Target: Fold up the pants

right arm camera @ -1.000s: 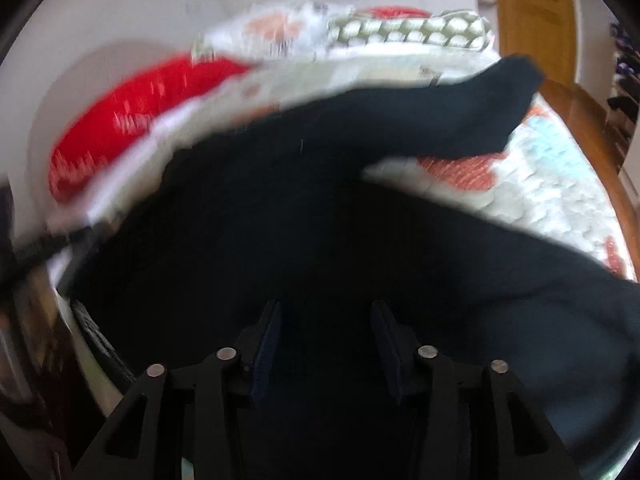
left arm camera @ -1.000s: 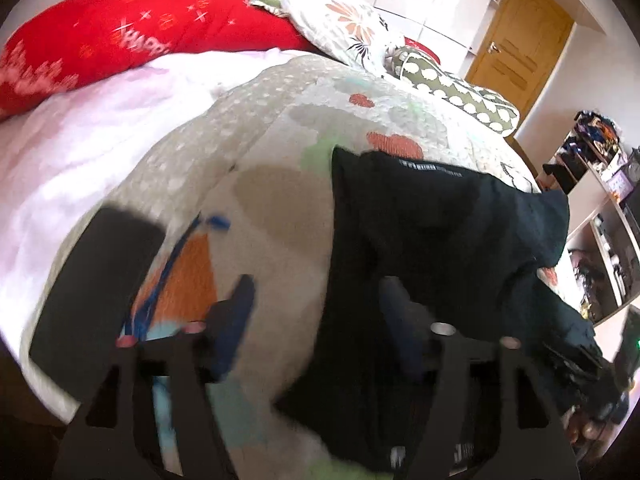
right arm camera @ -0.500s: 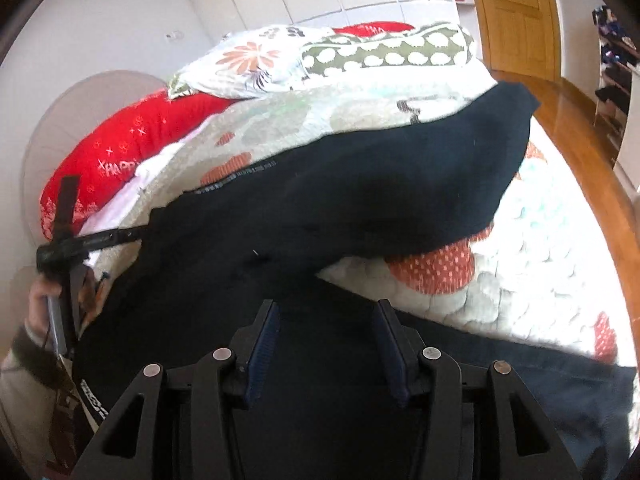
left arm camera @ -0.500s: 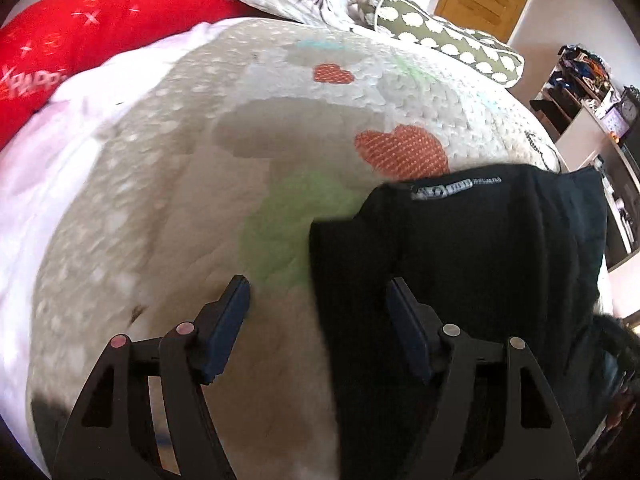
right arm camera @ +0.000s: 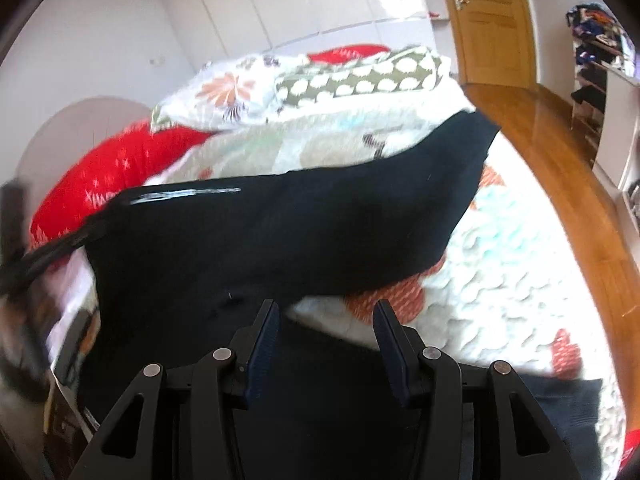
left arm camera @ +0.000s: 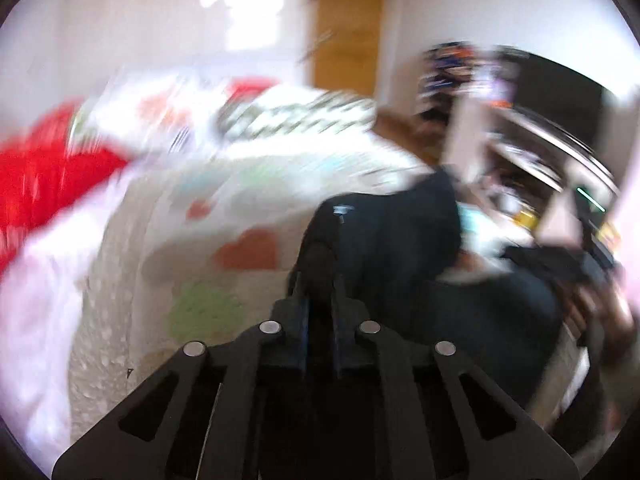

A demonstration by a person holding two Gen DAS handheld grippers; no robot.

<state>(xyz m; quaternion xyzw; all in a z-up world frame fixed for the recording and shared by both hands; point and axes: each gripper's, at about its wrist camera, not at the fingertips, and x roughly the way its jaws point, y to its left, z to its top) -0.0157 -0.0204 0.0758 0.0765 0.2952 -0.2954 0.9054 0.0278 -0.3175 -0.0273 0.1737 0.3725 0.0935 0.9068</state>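
a: where do we see the pants (right arm camera: 280, 236)?
b: spread dark across the quilt (right arm camera: 516, 292), one leg reaching toward the wooden door (right arm camera: 492, 24), pillows (right arm camera: 360, 76) beyond.
a: and our left gripper (left arm camera: 320, 276)?
b: jaws pinched together on a bunch of the pants' fabric, though that view is blurred.
a: our right gripper (right arm camera: 324, 332)?
b: fingers spread apart, nothing between them, above the pants' edge. the shelves (right arm camera: 600, 64) hold clutter we can't make out.
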